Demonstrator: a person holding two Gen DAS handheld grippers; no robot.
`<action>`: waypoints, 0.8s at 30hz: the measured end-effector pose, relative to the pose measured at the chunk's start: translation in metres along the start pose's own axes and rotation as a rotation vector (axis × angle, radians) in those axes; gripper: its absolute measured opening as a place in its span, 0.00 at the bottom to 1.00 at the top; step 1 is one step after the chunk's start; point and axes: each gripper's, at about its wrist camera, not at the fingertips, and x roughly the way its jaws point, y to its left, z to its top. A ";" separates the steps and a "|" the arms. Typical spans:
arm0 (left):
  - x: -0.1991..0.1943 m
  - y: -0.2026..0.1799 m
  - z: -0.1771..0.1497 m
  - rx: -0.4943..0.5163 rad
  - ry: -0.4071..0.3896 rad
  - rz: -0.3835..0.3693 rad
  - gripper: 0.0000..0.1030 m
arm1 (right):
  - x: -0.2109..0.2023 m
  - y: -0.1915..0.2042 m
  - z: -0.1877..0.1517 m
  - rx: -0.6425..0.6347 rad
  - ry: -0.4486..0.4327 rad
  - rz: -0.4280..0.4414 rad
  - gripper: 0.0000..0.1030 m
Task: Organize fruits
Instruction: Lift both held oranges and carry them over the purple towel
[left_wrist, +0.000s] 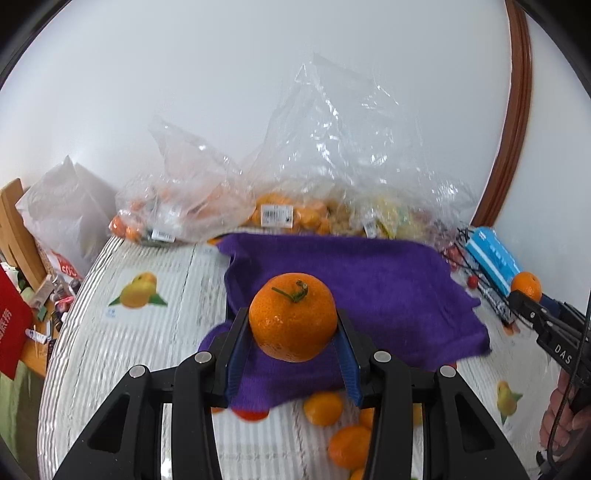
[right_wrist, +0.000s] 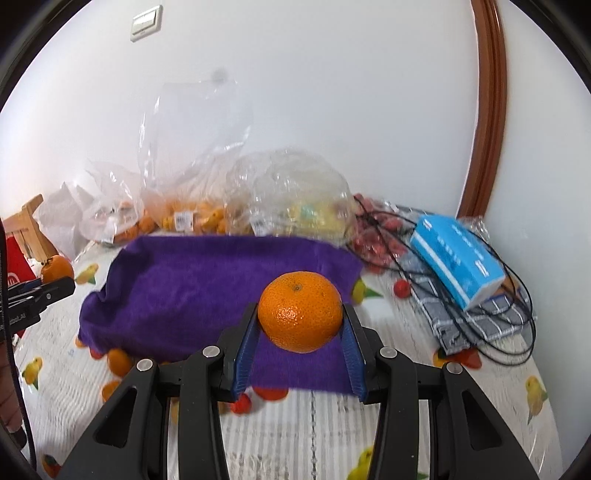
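Note:
My left gripper (left_wrist: 293, 325) is shut on an orange with a green stem (left_wrist: 293, 316) and holds it above the near edge of a purple cloth (left_wrist: 369, 288). My right gripper (right_wrist: 300, 317) is shut on a second orange (right_wrist: 300, 311) above the same cloth (right_wrist: 207, 284). Each gripper shows in the other's view with its orange: the right one (left_wrist: 524, 295) at the far right, the left one (right_wrist: 55, 280) at the far left. Several loose oranges (left_wrist: 325, 408) lie on the table at the cloth's near edge.
Clear plastic bags of fruit (left_wrist: 229, 206) stand along the wall behind the cloth. A blue tissue box (right_wrist: 456, 256), black cables (right_wrist: 480, 332) and a checked cloth lie at the right. Small red fruits (right_wrist: 401, 288) lie near them. The tablecloth (left_wrist: 147, 332) has a fruit print.

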 end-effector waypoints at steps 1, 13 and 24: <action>0.003 0.000 0.003 -0.004 -0.002 -0.004 0.40 | 0.002 0.001 0.003 0.000 -0.005 0.002 0.42; 0.054 -0.012 0.019 -0.005 0.007 -0.016 0.40 | 0.038 0.009 0.028 0.009 -0.025 0.046 0.42; 0.097 -0.011 -0.004 -0.018 0.100 -0.033 0.40 | 0.086 0.010 0.007 0.004 0.076 0.050 0.42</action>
